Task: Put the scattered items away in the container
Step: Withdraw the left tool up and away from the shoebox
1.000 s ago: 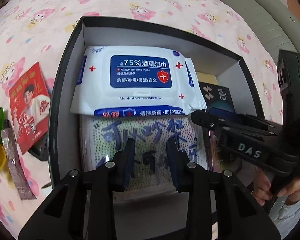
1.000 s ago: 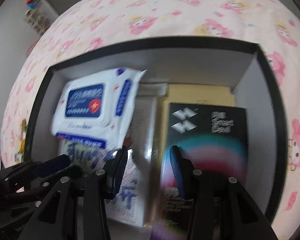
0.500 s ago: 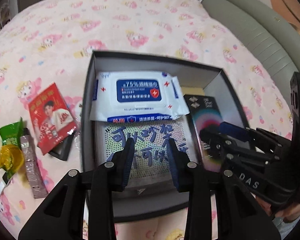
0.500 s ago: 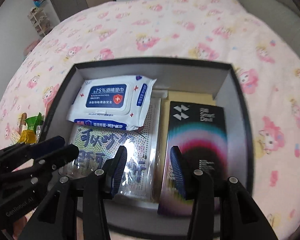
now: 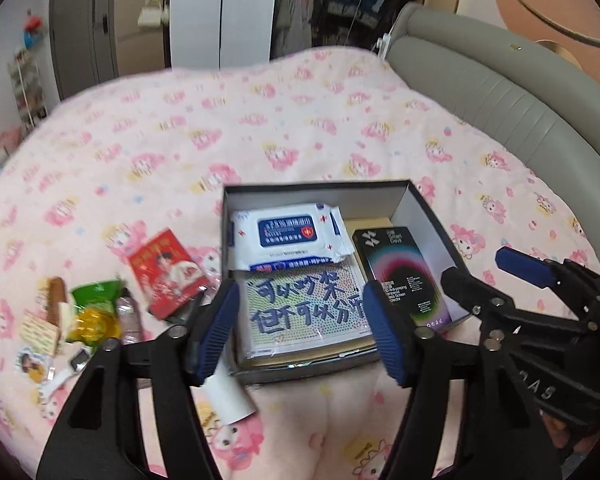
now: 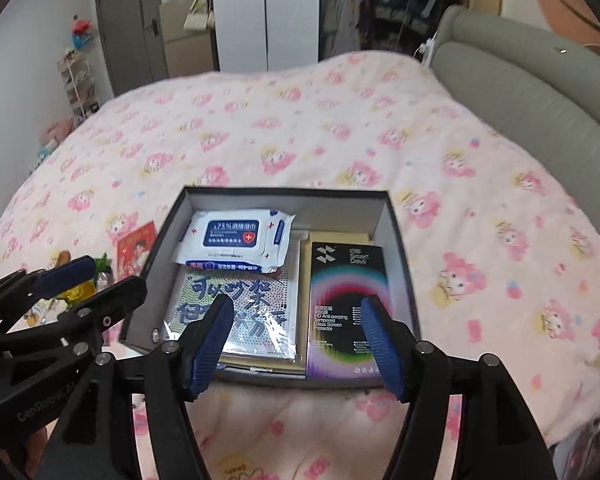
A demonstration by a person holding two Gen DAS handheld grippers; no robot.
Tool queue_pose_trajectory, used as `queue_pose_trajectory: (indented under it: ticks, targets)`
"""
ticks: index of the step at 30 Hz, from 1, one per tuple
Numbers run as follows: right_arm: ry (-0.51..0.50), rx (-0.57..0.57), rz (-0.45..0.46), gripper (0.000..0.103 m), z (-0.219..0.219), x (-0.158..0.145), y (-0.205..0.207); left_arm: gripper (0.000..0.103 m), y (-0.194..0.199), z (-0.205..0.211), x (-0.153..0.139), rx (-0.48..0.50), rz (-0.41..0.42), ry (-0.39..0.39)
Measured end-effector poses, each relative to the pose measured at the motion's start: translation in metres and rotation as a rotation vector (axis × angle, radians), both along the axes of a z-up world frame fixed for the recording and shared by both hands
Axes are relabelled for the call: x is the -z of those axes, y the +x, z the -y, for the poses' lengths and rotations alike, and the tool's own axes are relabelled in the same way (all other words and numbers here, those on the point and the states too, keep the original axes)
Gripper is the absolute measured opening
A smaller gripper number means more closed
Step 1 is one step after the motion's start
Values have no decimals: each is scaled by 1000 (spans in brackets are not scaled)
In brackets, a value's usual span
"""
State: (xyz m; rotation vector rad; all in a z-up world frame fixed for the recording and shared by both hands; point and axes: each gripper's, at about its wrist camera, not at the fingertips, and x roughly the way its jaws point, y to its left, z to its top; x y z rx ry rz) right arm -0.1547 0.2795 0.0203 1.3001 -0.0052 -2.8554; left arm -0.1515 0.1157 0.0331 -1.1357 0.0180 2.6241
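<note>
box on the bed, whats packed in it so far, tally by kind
wipes pack: 1
dotted pack with handwriting: 1
black screen protector box: 1
tan flat item under them, kind unclear: 1
total in the box: 4

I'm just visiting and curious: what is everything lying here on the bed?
box: 1, black, on the blanket
wipes: 1 pack, white and blue, in the box, far left
dotted card: 1, white with blue writing, under the wipes
screen protector: 1, black, rainbow ring, box right
red packet: 1, left of the box
snacks: several, green and yellow, far left
blanket: 1, pink
left gripper: black, blue pads, jaws open, empty
right gripper: same, open, empty
</note>
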Motion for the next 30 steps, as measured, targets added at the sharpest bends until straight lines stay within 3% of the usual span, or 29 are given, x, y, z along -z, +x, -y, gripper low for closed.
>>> queue_pose_trajectory:
  ticks: [5, 9, 15, 30]
  targets:
    - [-27, 25, -67, 69, 1, -19, 35, 80, 39, 5, -21, -4, -83, -33]
    - [-41, 36, -106, 70, 6, -27, 64, 93, 66, 17, -31, -30, -106, -3]
    - [-32, 40, -179, 73, 16, -27, 105, 102, 101, 30, -28, -65, -131, 2]
    - [-43, 33, -125, 73, 22, 0, 123, 102, 121, 30, 1, -53, -79, -23]
